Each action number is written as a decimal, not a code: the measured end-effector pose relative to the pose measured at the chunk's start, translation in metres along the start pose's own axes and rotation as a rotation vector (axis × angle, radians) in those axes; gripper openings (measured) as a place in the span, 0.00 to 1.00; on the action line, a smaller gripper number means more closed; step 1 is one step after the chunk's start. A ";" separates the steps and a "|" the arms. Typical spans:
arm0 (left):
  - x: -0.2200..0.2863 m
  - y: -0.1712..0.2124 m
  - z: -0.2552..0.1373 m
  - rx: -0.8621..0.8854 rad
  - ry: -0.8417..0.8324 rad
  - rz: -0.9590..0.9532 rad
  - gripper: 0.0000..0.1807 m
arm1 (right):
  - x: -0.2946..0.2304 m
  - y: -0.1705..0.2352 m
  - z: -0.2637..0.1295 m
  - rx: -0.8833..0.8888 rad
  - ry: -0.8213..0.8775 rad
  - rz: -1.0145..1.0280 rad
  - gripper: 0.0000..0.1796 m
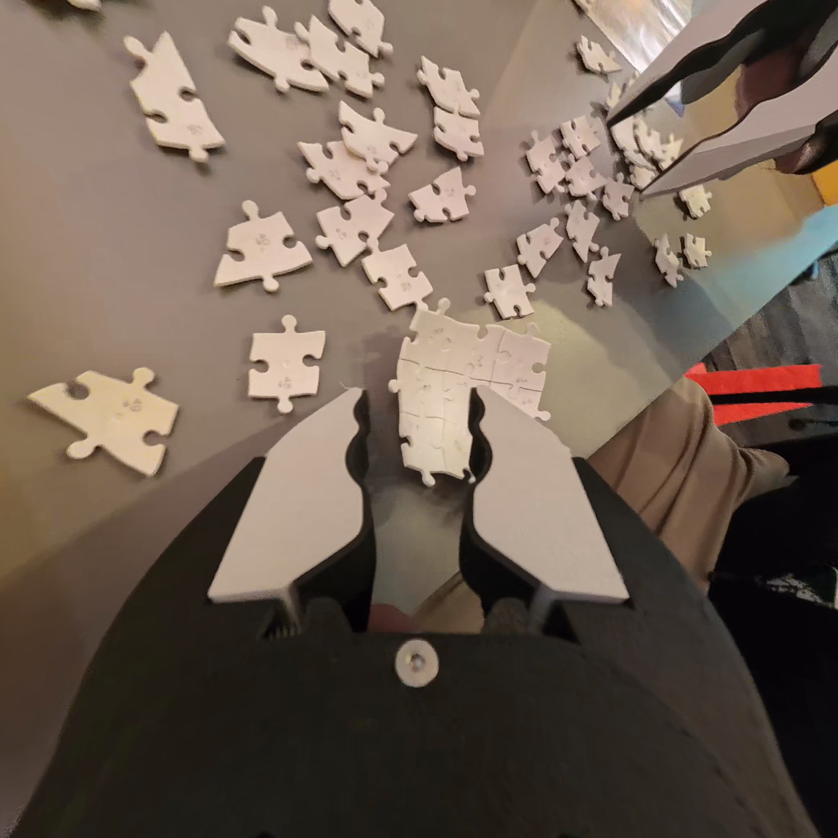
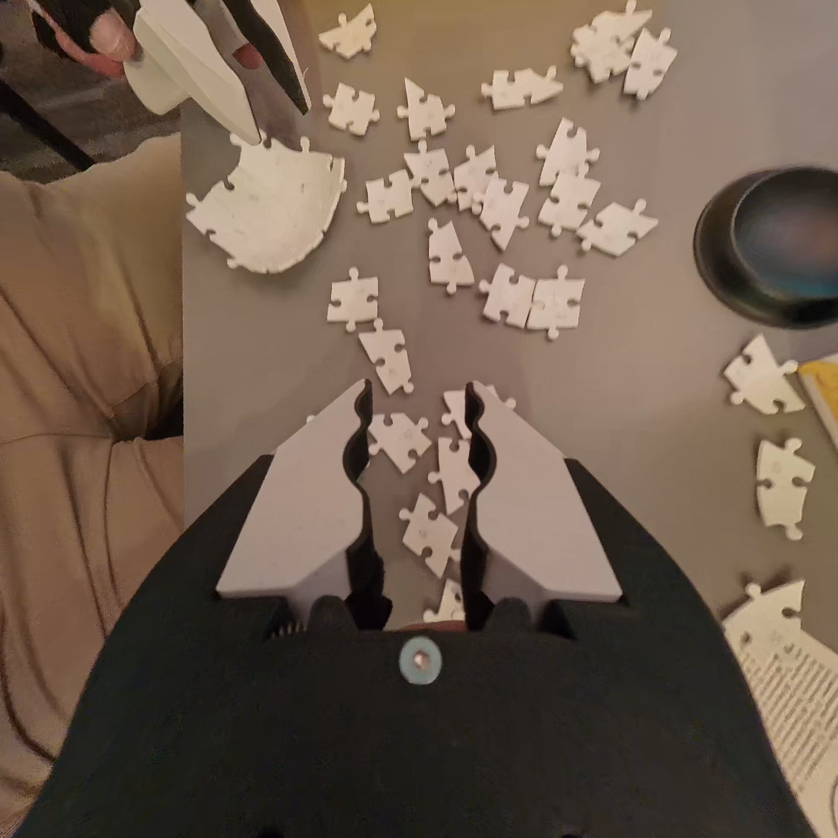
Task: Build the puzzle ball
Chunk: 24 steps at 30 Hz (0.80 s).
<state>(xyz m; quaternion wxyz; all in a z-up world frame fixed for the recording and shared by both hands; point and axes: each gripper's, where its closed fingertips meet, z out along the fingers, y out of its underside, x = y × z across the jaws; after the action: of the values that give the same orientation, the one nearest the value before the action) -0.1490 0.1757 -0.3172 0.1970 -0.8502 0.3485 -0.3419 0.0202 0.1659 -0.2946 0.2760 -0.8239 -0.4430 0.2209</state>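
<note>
Many loose white puzzle pieces [image 1: 285, 358] lie scattered on the grey table [image 1: 90, 226]; the right wrist view shows them too [image 2: 390, 362]. A curved, joined section of the puzzle ball [image 1: 435, 408] has its near end between my left gripper's [image 1: 419, 394] open jaws, touching the right finger, with a gap to the left finger. In the right wrist view this shell [image 2: 267, 208] sits at the table's left edge under the left gripper [image 2: 280, 123]. My right gripper [image 2: 419, 390] is open and empty above loose pieces; it also shows far right in the left wrist view [image 1: 626, 158].
A black round bowl-like object [image 2: 771, 245] stands at the right. A printed sheet [image 2: 793, 707] and a yellow-edged booklet [image 2: 820, 394] lie at the right edge. A person's beige trousers [image 2: 90, 362] border the table's left edge, and a hand [image 2: 109, 45] holds the left gripper. There is about 20 cm between the tips of the two grippers.
</note>
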 end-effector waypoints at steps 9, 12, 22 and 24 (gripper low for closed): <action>0.007 -0.014 -0.070 0.255 -0.252 0.003 0.42 | 0.006 -0.084 0.021 0.214 0.045 -0.011 0.22; 0.017 -0.002 -0.098 0.324 -0.292 0.007 0.42 | -0.002 -0.124 0.023 0.306 0.048 -0.053 0.21; 0.030 0.106 -0.213 0.484 -0.600 -0.083 0.40 | -0.096 -0.247 0.028 0.610 -0.083 -0.269 0.15; 0.037 0.138 -0.236 0.518 -0.677 -0.122 0.39 | -0.123 -0.266 0.036 0.638 -0.139 -0.305 0.15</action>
<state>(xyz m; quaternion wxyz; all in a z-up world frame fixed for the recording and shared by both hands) -0.3625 0.0325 -0.2173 0.4865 -0.8560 0.1158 -0.1311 -0.2263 0.1919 -0.1336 0.5182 -0.6037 -0.4873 0.3599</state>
